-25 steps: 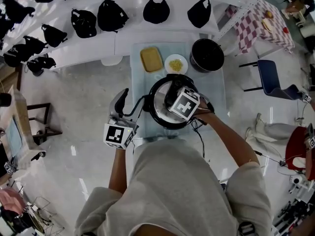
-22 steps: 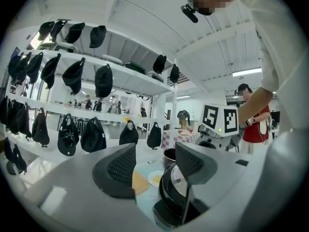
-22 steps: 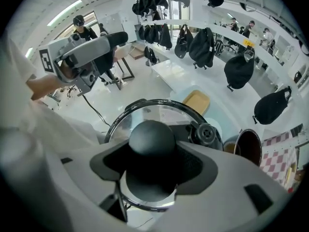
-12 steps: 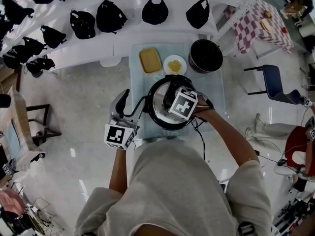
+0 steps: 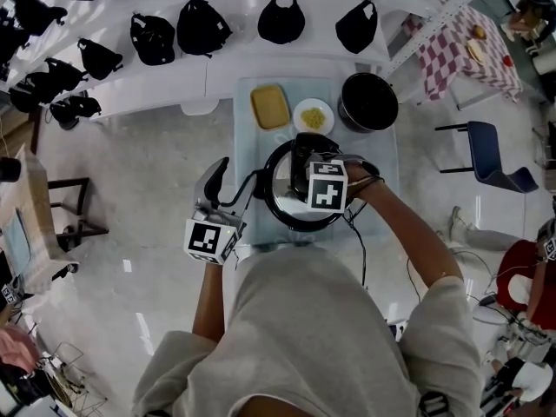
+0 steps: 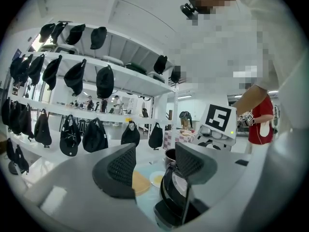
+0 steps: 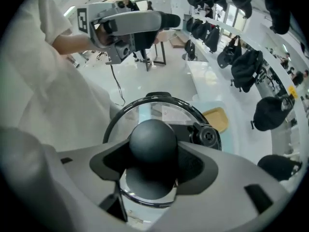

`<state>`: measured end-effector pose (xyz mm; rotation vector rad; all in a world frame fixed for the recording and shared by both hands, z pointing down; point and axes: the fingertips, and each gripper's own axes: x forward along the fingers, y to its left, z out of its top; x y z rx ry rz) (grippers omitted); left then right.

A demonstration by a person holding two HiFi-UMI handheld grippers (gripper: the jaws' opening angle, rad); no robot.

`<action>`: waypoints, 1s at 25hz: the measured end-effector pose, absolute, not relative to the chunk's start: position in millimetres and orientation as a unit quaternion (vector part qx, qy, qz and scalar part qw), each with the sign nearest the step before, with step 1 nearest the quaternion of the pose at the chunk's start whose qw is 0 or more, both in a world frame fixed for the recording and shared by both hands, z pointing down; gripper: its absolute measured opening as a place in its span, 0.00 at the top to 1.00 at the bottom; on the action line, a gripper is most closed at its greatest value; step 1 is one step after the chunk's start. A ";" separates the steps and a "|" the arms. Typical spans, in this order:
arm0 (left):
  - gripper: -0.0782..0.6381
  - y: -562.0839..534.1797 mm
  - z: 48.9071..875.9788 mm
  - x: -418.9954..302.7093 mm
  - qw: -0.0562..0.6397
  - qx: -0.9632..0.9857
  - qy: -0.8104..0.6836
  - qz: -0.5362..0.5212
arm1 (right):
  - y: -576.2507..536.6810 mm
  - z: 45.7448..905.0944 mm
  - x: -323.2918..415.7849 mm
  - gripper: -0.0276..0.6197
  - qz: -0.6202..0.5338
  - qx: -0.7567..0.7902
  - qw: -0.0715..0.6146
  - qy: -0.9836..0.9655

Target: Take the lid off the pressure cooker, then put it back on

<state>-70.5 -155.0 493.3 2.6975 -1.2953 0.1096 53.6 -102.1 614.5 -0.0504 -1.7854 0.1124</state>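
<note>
The lid (image 7: 161, 111) lies atop the cooker (image 5: 271, 202), directly below the right gripper (image 7: 153, 161), whose jaws pinch the lid's round knob (image 7: 153, 137) from both sides. The left gripper (image 6: 155, 162) is held level at the cooker's side. Its jaws are spread with nothing between them, and the cooker is just past its right jaw. Beyond both grippers, a tray (image 5: 269, 107), a plate (image 5: 313, 115) and a pot (image 5: 368, 101) sit on the table (image 5: 387, 159).
</note>
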 end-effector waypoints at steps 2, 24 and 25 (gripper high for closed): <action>0.56 -155.8 493.4 -70.9 0.075 0.898 -0.433 0.037 | -101.2 614.3 52.8 0.53 0.041 -0.032 0.628 -0.776; 0.56 -161.4 481.8 -54.4 0.057 0.899 -0.432 0.041 | -108.0 583.5 45.8 0.44 0.026 0.048 0.511 -0.858; 0.56 -161.2 481.6 -53.9 0.057 0.899 -0.432 0.041 | -110.2 577.1 45.0 0.44 0.027 0.062 0.495 -0.866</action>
